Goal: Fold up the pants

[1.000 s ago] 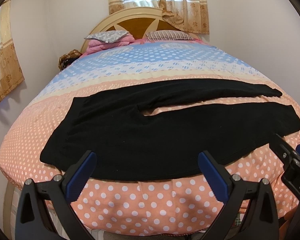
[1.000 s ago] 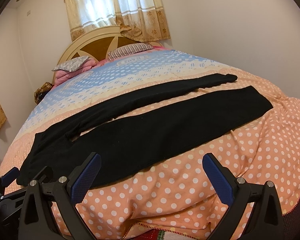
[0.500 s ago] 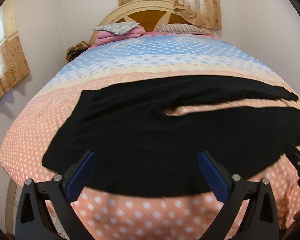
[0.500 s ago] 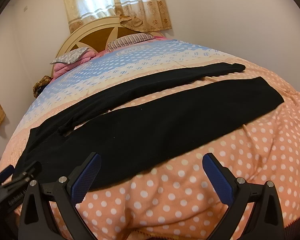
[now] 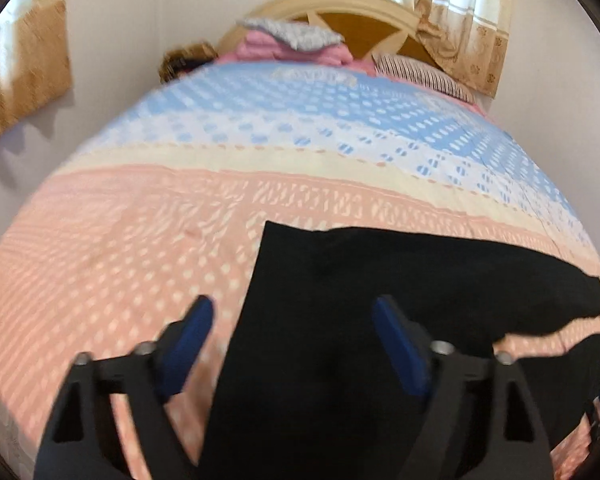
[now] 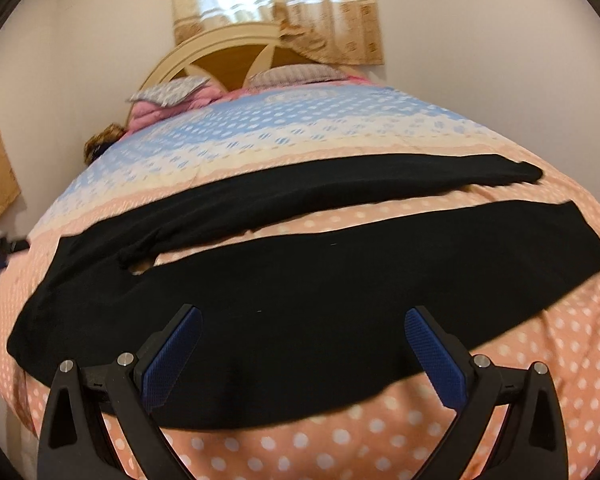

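While both jaws gape, pants (image 6: 300,280) lie flat beneath them.

A polka-dotted bedspread (image 6: 380,136) is spread over the bed. Pillows (image 6: 172,90) are stacked by the headboard (image 6: 224,50). Curtains (image 6: 276,4) are hung behind.

Setting: domestic bedroom. Evidence: one large bed (image 6: 380,128) under a polka-dot quilt banded blue, cream and peach; arched cream-and-wood headboard (image 6: 236,56) at the far end; grey patterned pillow (image 6: 168,90) on folded pink bedding, far left; striped pillow (image 6: 296,74), far right; patterned beige curtains (image 6: 276,4) over a lit window behind the headboard; second curtain (image 5: 24,68) on the left wall; plain white walls
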A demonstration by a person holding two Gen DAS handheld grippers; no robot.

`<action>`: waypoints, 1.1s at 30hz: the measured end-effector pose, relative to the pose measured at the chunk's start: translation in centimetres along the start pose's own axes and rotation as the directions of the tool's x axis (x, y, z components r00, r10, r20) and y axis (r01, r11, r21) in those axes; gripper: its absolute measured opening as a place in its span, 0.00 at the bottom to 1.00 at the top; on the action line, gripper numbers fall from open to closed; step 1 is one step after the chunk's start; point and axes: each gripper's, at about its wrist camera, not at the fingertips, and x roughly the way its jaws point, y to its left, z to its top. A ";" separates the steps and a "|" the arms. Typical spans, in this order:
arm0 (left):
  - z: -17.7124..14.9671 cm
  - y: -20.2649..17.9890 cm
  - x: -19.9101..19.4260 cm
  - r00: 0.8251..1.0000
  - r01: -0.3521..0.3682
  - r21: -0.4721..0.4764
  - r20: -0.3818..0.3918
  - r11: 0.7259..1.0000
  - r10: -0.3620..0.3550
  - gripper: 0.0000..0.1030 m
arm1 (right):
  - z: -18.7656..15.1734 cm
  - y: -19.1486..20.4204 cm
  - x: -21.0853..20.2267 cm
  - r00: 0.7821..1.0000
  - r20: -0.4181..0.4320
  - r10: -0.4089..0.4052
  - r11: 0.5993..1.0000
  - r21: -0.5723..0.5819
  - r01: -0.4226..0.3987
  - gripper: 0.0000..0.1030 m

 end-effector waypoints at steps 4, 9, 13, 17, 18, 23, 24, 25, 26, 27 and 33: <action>2.1 1.3 4.5 0.991 0.086 -0.057 -0.099 0.995 -0.091 0.46 | 0.4 0.6 1.3 1.000 -0.027 0.008 1.000 -0.021 -0.009 0.99; 3.3 0.5 8.1 0.985 0.063 -0.033 -0.160 0.997 -0.068 0.46 | 1.1 0.4 1.9 0.999 -0.034 0.017 1.000 -0.011 -0.018 0.99; 3.4 0.7 9.5 0.981 0.045 -0.025 -0.188 0.999 -0.048 0.46 | 1.9 0.0 2.6 0.999 -0.045 0.020 1.000 -0.023 -0.021 0.99; 3.5 0.4 9.6 0.986 0.000 0.044 -0.165 0.999 0.007 0.35 | 3.9 -0.7 4.2 0.993 -0.093 0.079 0.996 -0.041 -0.083 0.99; 3.5 0.4 9.5 0.988 -0.007 0.057 -0.156 0.998 0.016 0.28 | 5.2 -1.1 5.0 0.989 -0.102 0.110 0.992 -0.050 -0.116 0.98; 3.7 1.8 9.5 0.991 0.025 -0.004 -0.129 1.000 -0.025 0.13 | 11.6 -2.3 10.4 0.971 -0.144 0.191 0.973 -0.105 -0.207 0.98; 3.7 2.2 9.5 0.992 0.032 -0.020 -0.118 0.999 -0.035 0.13 | 12.6 -2.5 11.5 0.969 -0.157 0.193 0.971 -0.111 -0.211 0.95; 3.7 2.4 9.4 0.993 0.039 -0.035 -0.110 0.999 -0.042 0.13 | 14.1 -2.7 13.4 0.964 -0.180 0.196 0.968 -0.121 -0.220 0.90; 3.7 2.3 9.4 0.993 0.039 -0.038 -0.107 0.999 -0.043 0.12 | 14.9 -2.5 14.5 0.959 -0.197 0.202 0.965 -0.129 -0.230 0.86; 3.7 2.2 9.3 0.994 0.032 -0.028 -0.104 0.999 -0.035 0.12 | 16.1 -2.3 16.4 0.954 -0.225 0.200 0.958 -0.160 -0.238 0.78; 3.8 1.6 9.8 0.995 0.003 0.006 -0.101 1.000 -0.002 0.22 | 18.6 0.4 23.8 0.932 -0.340 0.122 0.881 -0.395 -0.260 0.76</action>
